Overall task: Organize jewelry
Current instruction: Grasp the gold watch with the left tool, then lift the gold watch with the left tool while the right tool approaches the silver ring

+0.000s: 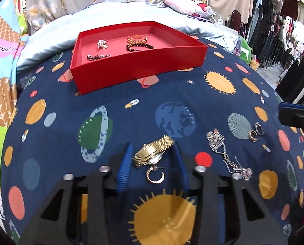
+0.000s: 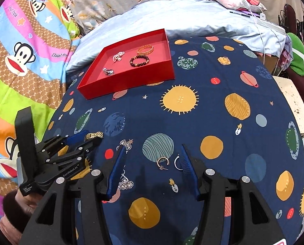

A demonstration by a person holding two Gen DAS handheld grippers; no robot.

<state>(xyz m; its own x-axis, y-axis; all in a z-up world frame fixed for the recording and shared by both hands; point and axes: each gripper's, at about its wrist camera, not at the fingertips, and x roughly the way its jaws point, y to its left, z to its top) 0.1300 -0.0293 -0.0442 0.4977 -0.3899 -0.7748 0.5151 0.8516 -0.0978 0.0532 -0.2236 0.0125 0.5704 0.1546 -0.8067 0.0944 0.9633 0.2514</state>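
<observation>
The left gripper [image 1: 153, 161] stood open, its blue ribbed fingers [image 1: 124, 169] flanking a gold metal-link wristwatch [image 1: 153, 151] on the navy planet-print bedspread [image 1: 115, 112], not touching it. The right gripper [image 2: 153, 170] was open too, over two hoop earrings [image 2: 162, 162] beside a silver filigree necklace [image 2: 126, 180]. The shallow red cardboard tray [image 1: 137, 69] farther back held beaded bracelets [image 2: 139, 60].

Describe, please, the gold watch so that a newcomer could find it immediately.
Start at the red tray on the navy planet-print cloth, then come toward the left tongs. The gold watch lies between their blue fingers; unlike the thin gold hoop earring beside it, it has a broad link band.
</observation>
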